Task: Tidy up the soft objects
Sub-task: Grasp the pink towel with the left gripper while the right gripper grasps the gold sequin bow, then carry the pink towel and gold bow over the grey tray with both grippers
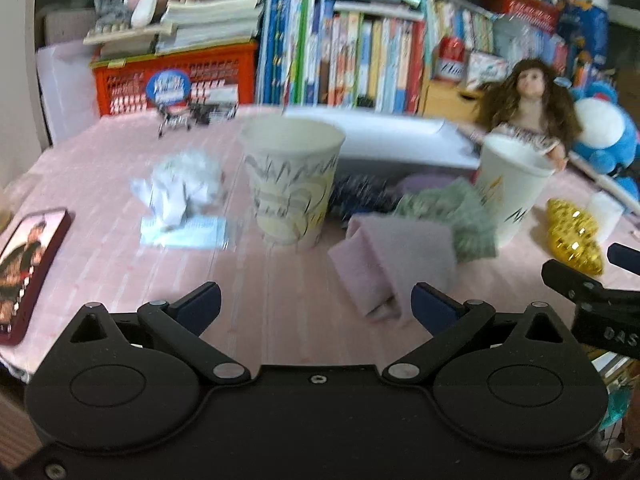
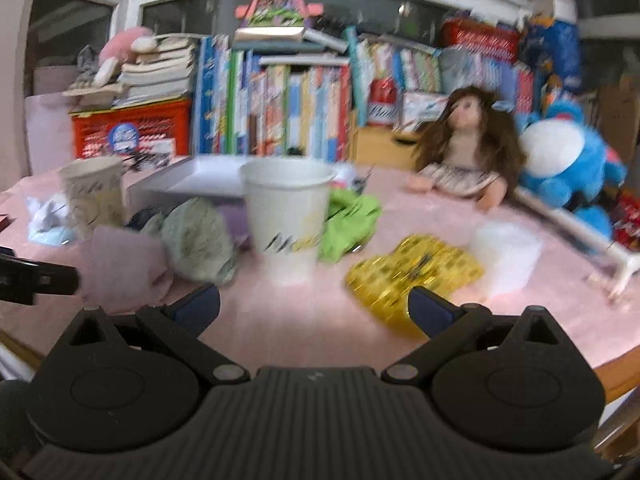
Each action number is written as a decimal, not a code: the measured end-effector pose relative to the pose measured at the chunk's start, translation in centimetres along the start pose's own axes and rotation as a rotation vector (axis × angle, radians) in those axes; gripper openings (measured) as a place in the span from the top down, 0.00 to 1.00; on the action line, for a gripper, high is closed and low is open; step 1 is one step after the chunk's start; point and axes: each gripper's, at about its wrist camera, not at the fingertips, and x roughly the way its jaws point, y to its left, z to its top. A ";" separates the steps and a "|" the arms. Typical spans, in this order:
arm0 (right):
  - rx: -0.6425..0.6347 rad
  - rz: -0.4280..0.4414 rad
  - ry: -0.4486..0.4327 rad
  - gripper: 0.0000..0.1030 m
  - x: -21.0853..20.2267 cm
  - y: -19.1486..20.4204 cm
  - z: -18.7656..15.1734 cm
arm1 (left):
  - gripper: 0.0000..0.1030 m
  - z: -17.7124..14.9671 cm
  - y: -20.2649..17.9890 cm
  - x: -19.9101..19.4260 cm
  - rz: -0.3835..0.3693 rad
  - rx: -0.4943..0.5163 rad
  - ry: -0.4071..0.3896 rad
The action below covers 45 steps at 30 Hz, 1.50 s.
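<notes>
Both claws apart (nothing held), left claw (image 1: pixel 316 304), right claw (image 2: pixel 314 306), above pink cloth (image 1: pixel 394 260), gold foil (image 2: pixel 412 276).

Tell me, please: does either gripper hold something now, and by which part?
Nothing is held. The left gripper and the right gripper are both open, with only the pink tablecloth between their fingers.

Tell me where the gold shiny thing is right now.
The gold shiny thing lies on the pink tablecloth, right of the white paper cup and just ahead of the open right gripper.
</notes>
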 end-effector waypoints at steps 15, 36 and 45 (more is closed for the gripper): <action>0.051 -0.129 0.048 0.00 4.6 -3.5 0.2 | 0.02 0.2 -4.6 3.0 -0.051 0.075 -0.018; 0.154 -0.081 0.091 0.47 4.1 -4.4 -0.3 | 0.70 -0.5 -6.2 1.4 -0.035 0.108 -0.023; 0.143 -0.040 -0.019 0.47 1.7 -4.7 2.9 | 0.70 2.7 -5.2 -2.4 -0.082 0.097 -0.102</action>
